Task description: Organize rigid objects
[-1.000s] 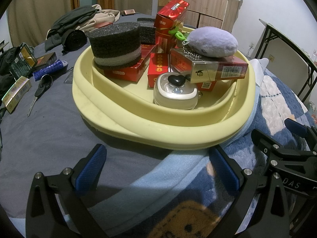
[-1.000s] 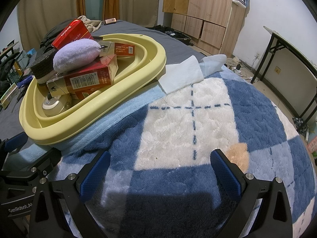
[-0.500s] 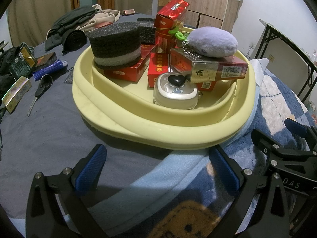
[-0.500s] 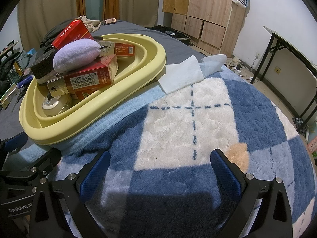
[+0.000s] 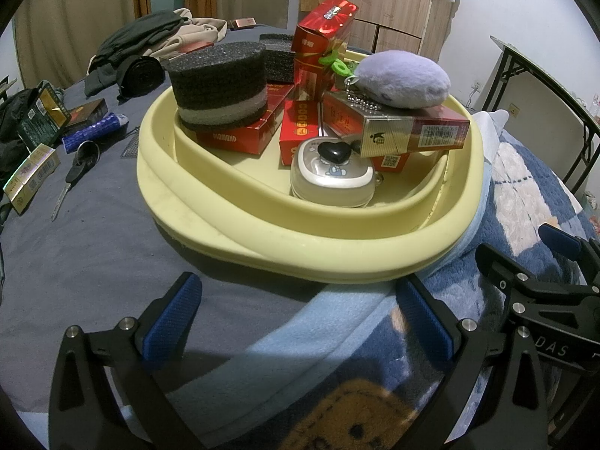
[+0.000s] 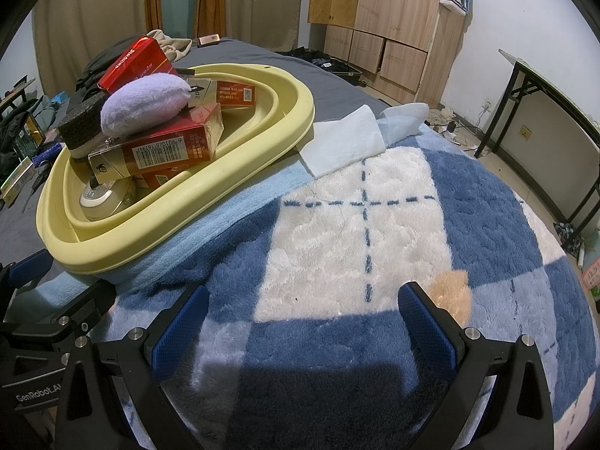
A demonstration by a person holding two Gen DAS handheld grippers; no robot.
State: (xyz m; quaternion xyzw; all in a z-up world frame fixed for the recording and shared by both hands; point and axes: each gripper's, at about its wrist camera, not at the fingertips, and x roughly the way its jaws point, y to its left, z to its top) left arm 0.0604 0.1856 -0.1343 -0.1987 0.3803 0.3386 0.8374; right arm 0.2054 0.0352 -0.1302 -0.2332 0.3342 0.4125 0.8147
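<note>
Although the pale yellow oval plastic basin is already piled high, several rigid items lie outside it at far left on the grey bedsheet: green and gold cartons, a black-handled pair of scissors and a blue ribbed cylinder. Judged: mostly done, those left to collect.

Basin contents, left to right: black-and-grey foam block, red cardboard boxes, white rounded plastic case, lilac plush pouch topmost.

Left gripper: fingers spread wide, empty, near edge of basin. Right gripper: spread likewise, empty, over blue-and-white checked fleece blanket.

Room: basin straddles sheet and blanket; dark clothes heap far left, wooden wardrobe far, black-framed table right.
</note>
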